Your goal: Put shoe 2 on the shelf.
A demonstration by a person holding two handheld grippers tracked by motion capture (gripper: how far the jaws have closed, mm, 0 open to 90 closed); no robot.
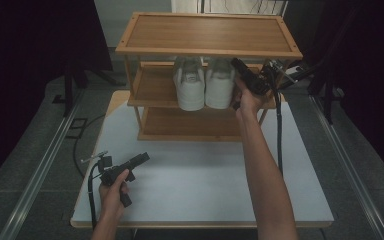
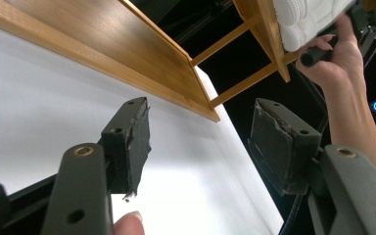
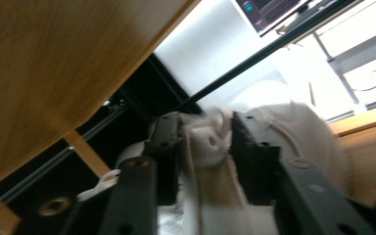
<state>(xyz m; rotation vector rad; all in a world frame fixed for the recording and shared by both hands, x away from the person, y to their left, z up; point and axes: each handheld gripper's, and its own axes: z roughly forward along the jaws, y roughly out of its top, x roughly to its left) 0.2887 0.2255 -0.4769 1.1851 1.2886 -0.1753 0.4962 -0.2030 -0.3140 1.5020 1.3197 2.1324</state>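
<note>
High view – rack: a three-tier wooden shoe rack (image 1: 207,32) stands at the far end of the white tabletop (image 1: 200,175).
High view – shoes: two white shoes sit side by side on the middle shelf, the left shoe (image 1: 189,82) touching the right shoe (image 1: 220,82).
High view – right claw (image 1: 244,71): raised to the middle shelf, against the right shoe's outer side.
High view – left claw (image 1: 141,159): low over the near-left tabletop, well apart from the rack.
Left gripper view – left claw (image 2: 200,142): jaws spread wide with nothing between them; white tabletop and the rack's bottom shelf (image 2: 127,46) beyond.
Right gripper view – right claw (image 3: 206,147): jaws closed onto white shoe fabric, pinched between the pads, under the rack's top shelf (image 3: 54,63).
</note>
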